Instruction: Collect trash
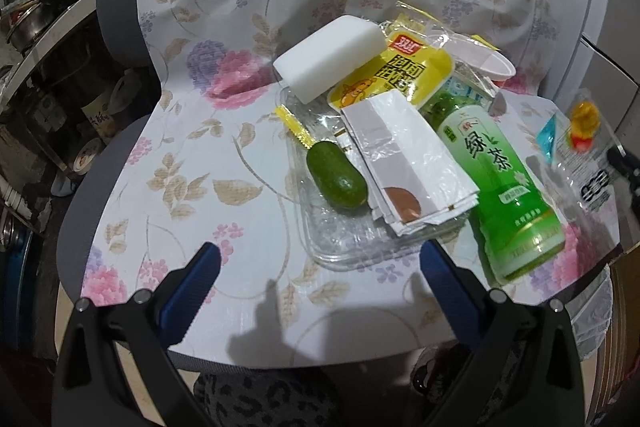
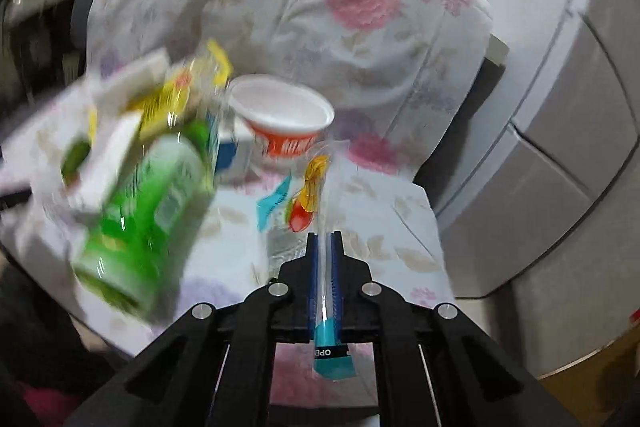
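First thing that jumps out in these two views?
The bright green tea bottle lying on its side on the floral cloth, right of a clear tray that holds wrappers and a small green fruit. In the right wrist view, the right claw is shut on a clear plastic wrapper with a teal end, while the left claw stands open and empty.

Black tongs (image 1: 320, 263), blue finger pads (image 1: 450, 291)
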`<state>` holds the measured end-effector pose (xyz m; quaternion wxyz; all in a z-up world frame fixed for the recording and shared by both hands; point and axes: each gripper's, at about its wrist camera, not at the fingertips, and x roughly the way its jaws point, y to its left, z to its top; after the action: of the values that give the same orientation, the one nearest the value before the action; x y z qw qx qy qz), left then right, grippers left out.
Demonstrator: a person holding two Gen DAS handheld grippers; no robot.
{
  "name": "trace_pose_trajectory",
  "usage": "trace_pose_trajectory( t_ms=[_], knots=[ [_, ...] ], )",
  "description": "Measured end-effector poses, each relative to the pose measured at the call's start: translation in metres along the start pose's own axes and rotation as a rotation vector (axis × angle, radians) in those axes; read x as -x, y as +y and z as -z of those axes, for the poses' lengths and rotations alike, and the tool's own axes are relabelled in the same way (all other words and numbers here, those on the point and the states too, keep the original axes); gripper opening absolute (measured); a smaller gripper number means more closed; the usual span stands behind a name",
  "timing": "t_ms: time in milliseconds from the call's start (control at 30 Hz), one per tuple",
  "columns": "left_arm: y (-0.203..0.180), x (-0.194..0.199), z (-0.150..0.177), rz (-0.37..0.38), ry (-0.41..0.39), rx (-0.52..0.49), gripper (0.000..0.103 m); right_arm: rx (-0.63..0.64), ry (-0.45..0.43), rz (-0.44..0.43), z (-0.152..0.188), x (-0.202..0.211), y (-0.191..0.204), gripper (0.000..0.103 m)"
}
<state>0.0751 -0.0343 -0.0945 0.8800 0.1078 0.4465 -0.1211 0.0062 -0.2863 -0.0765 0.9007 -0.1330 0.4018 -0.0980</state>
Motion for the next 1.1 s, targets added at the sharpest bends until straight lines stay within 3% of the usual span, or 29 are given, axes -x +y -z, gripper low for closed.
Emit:
trace_pose_trajectory(
  t_ms=[367, 533, 567, 733, 933, 1100],
  knots=[
    [0.013, 0.009, 0.008, -0.003, -0.011, 0.023, 0.097, -0.100, 0.079, -0.307, 0.004, -0.013, 0.030, 0.017],
    [0.015, 0.005, 0.011, 0.003, 0.002, 0.019, 0.097, -0.183, 0.103, -0.295, 0.011, -0.020, 0.026, 0.013],
    [0.014, 0.005, 0.012, 0.003, 0.004, 0.017, 0.097, -0.195, 0.092, -0.288, 0.011, -0.018, 0.025, 0.000],
    [0.001, 0.005, 0.011, 0.017, 0.013, -0.003, 0.097, -0.240, 0.001, -0.238, 0.009, 0.005, 0.009, 0.000],
    [-0.015, 0.007, 0.004, 0.035, 0.017, 0.025, 0.097, -0.295, -0.030, -0.206, 0.016, 0.021, -0.013, 0.000],
    [-0.005, 0.001, -0.006, 0.069, 0.051, 0.127, 0.084, -0.323, -0.067, -0.173, 0.026, 0.033, -0.029, 0.000]
  ],
)
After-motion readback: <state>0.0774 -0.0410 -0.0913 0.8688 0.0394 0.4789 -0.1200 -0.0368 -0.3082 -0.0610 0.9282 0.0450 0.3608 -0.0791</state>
